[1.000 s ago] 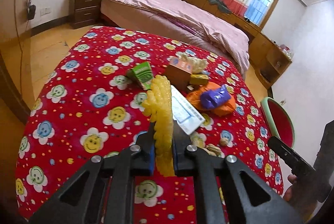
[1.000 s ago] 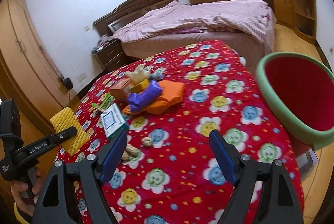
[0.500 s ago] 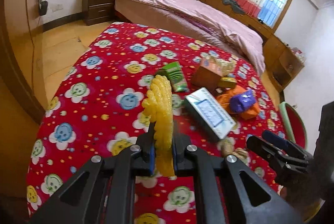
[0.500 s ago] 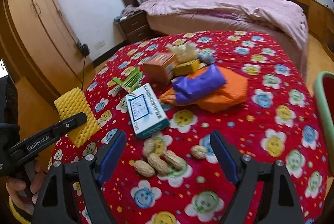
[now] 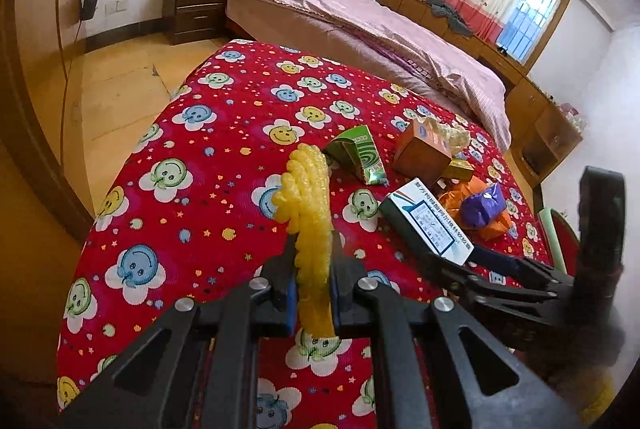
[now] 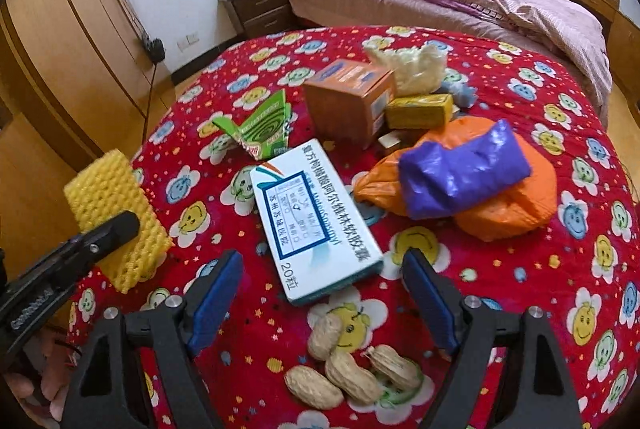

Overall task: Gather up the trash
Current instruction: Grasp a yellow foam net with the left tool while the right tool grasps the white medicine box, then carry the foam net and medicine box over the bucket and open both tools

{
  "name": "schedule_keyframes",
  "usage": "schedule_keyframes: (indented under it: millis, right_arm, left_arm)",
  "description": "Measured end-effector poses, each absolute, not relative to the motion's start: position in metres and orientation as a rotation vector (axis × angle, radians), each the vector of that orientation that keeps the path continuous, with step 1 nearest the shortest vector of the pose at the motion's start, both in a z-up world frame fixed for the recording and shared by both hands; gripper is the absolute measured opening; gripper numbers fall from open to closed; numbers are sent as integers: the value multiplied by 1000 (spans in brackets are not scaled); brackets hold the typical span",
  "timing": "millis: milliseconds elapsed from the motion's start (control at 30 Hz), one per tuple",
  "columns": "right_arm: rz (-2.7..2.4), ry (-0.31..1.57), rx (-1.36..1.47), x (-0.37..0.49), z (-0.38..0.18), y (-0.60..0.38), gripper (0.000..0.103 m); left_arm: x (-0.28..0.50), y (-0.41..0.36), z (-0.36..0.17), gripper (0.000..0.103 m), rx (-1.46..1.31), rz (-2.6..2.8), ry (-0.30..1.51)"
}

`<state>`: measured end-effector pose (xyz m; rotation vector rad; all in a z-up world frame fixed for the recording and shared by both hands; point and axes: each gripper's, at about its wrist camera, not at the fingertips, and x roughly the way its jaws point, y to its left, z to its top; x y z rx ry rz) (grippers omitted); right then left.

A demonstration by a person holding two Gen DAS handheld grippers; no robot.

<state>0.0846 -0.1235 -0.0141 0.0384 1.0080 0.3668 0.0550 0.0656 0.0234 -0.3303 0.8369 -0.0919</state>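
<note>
Left wrist view: left gripper (image 5: 313, 293) clamped tight on a yellow foam fruit net (image 5: 307, 213), net standing upright between the blue pads, above the near part of a desk under a red smiley-flower cloth (image 5: 224, 133). Beyond the net, toward the desk's middle: crumpled green mosquito-coil box (image 5: 360, 155), brown carton (image 5: 424, 153), small yellow box (image 5: 460, 171) just beside it, purple bag (image 5: 482, 205) on an orange bag (image 5: 494, 227). White-and-blue medicine box (image 5: 426, 229) lying flat, its near end between the fingers of the right gripper (image 5: 470, 263) coming in from the right edge. Pink-covered bed (image 5: 360, 13) past the far edge.

Right wrist view: right gripper (image 6: 322, 295) with jaws wide apart but just been narrowing, straddling the near end of the medicine box (image 6: 314, 215), blue pads clear of its sides. Four peanuts (image 6: 348, 369) on the cloth just below the box, near the desk's near edge. Foam net (image 6: 116, 221) at left over the left edge, pinched in the left gripper (image 6: 100, 237). Purple bag (image 6: 460, 173) atop orange bag (image 6: 516, 205) right of the medicine box; carton (image 6: 346, 101), yellow box (image 6: 420, 111) and green box (image 6: 260, 131) behind it
</note>
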Motion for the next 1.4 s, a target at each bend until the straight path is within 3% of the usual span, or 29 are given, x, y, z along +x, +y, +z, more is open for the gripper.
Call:
schedule_keyframes:
  millis: [133, 767, 1400]
  right_arm:
    - [337, 1006, 6, 84, -18, -121, 61]
    - [259, 832, 221, 15, 38, -185, 60]
    - [1, 669, 424, -53, 75, -316, 60]
  left_arm:
    - [54, 65, 24, 11, -330, -110, 830]
    - [29, 31, 53, 11, -311, -225, 782]
    - [29, -90, 96, 11, -177, -509, 788]
